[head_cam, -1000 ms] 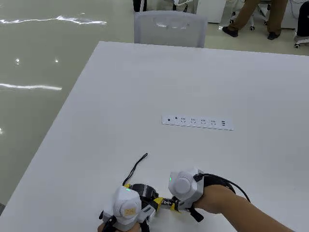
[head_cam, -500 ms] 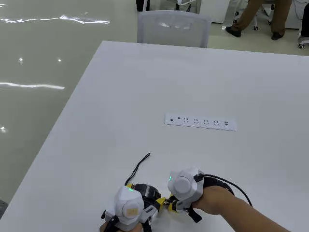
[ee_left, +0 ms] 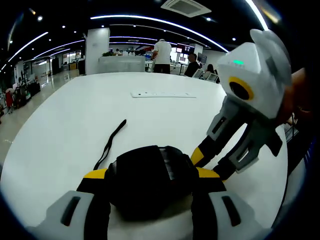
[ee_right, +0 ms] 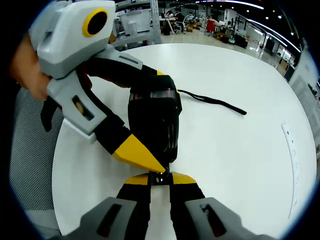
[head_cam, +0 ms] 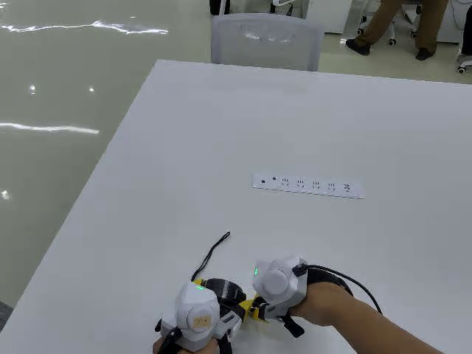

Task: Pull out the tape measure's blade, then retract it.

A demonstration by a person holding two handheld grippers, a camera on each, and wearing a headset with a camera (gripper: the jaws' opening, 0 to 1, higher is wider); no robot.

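Note:
A black tape measure lies near the table's front edge, its black wrist strap trailing away over the white top. My left gripper is shut on the case, one yellow-tipped jaw on each side. My right gripper is shut on the blade's end hook, right at the mouth of the case. Hardly any blade shows between hook and case. In the head view the left gripper and the right gripper stand close together, the case between them.
A white power strip lies mid-table, beyond the grippers. A grey chair stands at the far edge, with a person's legs on the floor behind it. The table's left edge drops to a glossy floor.
The right gripper has moved left toward the case, still holding the hook, and the short stretch of blade seen a second ago has gone back in. The left gripper has held still.

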